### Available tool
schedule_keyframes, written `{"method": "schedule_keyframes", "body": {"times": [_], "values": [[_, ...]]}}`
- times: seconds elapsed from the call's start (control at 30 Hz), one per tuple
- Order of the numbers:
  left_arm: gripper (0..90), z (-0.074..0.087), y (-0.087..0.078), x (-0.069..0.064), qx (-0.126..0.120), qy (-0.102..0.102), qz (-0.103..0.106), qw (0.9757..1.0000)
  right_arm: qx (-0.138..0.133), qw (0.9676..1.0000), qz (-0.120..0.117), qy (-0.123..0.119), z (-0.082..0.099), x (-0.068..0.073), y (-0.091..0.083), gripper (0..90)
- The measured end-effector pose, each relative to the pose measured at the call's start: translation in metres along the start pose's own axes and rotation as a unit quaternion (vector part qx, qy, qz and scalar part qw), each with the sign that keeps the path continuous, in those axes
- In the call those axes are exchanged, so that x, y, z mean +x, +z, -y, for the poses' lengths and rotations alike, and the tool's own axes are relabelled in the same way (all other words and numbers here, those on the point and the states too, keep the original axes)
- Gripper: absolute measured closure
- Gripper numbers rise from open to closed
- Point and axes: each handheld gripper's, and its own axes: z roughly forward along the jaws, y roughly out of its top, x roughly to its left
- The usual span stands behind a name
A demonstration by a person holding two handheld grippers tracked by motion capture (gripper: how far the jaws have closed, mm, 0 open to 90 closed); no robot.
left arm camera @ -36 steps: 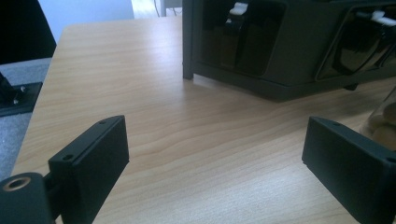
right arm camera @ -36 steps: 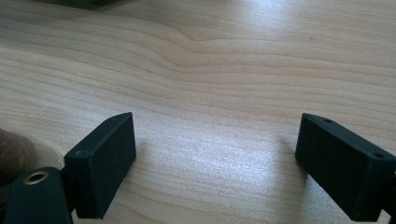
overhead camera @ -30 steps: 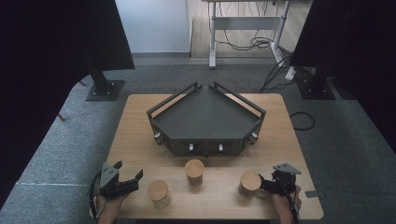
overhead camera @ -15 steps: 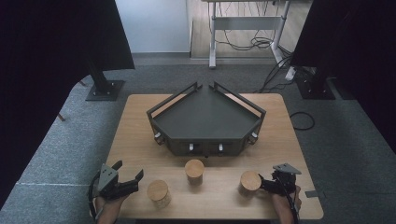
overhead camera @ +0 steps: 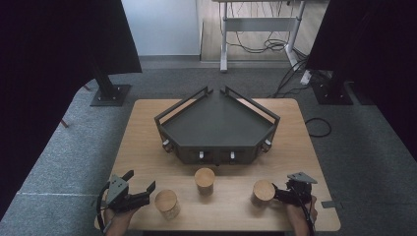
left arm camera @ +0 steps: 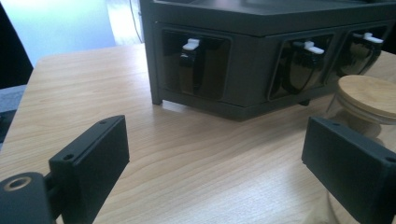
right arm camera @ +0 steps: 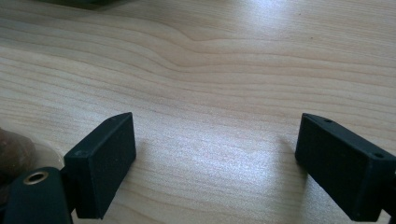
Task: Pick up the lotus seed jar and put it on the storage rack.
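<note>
Resting near the lower edge of the worktop, three lidded jars sit in a loose row.
Left jar stands just beside the released left tool, lower left; right jar sits just ahead of the released right tool, lower right, bare wood between its jaws. Middle jar stands near the dark tray, bare wood open on both sides.

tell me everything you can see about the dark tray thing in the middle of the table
The dark tray is a five-sided, matte grey-black stand, plastic or metal by its look, lying flat mid-table. Raised rails run along its far edges. Its near faces hold recesses with white-tipped clips. Its top is bare; no jar or gripper touches it.
</note>
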Motion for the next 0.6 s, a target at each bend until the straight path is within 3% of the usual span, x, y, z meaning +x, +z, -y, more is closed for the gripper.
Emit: {"method": "schedule_keyframes", "body": {"times": [0.6], "values": [[7.3,-0.0005,-0.0004,-0.0069,-0.004,0.019,0.031,0.9993,0.0,1.0,-0.001,-0.001,-0.0002,-0.0004,0.0001,11.7]]}}
